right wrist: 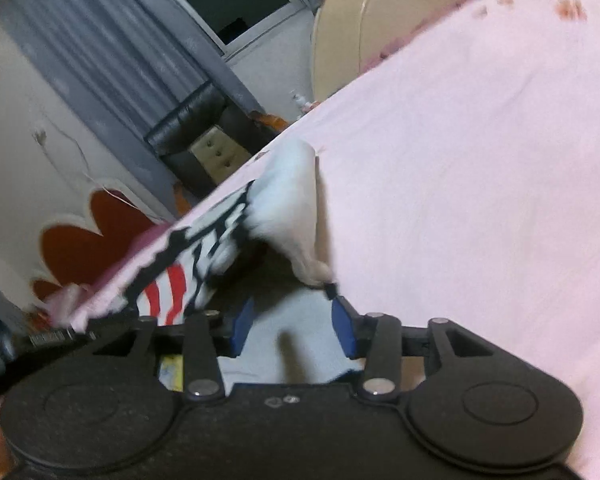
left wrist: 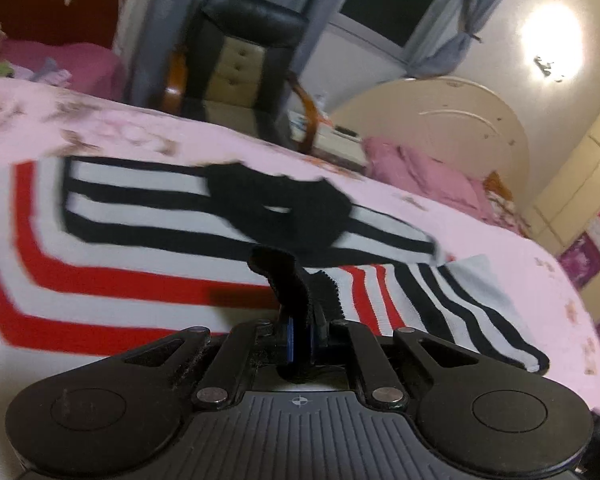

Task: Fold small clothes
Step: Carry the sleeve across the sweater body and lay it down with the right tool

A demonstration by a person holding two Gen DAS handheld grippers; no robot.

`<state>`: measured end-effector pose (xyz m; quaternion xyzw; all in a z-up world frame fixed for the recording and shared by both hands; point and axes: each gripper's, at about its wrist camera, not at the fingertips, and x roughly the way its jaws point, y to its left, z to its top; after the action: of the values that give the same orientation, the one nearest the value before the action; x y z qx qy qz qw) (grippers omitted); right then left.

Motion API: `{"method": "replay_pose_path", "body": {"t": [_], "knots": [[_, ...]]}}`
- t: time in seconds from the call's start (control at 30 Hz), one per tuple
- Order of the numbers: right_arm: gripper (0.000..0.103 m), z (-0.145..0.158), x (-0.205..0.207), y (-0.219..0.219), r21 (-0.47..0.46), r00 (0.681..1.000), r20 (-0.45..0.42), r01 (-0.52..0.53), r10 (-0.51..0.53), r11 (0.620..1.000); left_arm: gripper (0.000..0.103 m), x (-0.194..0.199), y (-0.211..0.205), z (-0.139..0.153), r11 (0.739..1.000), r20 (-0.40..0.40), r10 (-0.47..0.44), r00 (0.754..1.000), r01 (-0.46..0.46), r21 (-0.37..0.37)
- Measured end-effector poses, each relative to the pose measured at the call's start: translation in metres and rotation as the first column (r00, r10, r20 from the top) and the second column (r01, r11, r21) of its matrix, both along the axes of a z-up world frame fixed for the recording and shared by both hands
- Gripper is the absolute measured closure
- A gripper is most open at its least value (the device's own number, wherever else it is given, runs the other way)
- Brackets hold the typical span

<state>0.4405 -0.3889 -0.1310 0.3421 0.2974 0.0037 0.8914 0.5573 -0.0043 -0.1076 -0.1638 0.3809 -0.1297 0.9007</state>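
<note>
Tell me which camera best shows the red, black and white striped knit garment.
Left wrist view: the striped knit garment spreads across the pink bedsheet. Right wrist view catches only a blurred, bunched corner.

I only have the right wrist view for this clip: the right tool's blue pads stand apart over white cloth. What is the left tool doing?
Observer: The left tool is shut on a black strip of fabric that rises from the garment's near edge.
Reviewer: I see only a bunched corner with stripes. How does the rest lie?
Observer: The striped garment is spread wide across the pink bedsheet, with its red stripes bending in broad angles.
Reviewer: Anything lying on top of it?
Observer: Yes, a folded-over part with black and white stripes, with a black patch in its middle.
</note>
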Motion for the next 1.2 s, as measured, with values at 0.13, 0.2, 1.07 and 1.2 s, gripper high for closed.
{"method": "replay_pose_path", "body": {"t": [0.13,0.2,1.07,1.2], "knots": [[0.051,-0.014,0.014,-0.01,0.186,1.0,-0.001,0.002,-0.002,0.982,0.096,0.002,0.019,-0.012,1.0,-0.025,0.021,0.999,-0.02,0.014],[0.051,-0.021,0.022,-0.014,0.255,1.0,-0.007,-0.006,0.008,0.967,0.096,0.001,0.025,-0.016,0.999,-0.024,0.029,0.999,-0.029,0.016],[0.095,-0.021,0.032,-0.021,0.127,0.998,-0.047,-0.036,0.042,0.991,0.096,-0.031,0.032,-0.027,1.0,-0.023,0.016,1.0,-0.015,0.019],[0.095,-0.026,0.031,-0.02,0.115,0.997,-0.058,-0.045,0.052,0.992,0.096,-0.031,0.032,-0.022,0.999,-0.004,0.023,1.0,-0.023,0.022]]}}
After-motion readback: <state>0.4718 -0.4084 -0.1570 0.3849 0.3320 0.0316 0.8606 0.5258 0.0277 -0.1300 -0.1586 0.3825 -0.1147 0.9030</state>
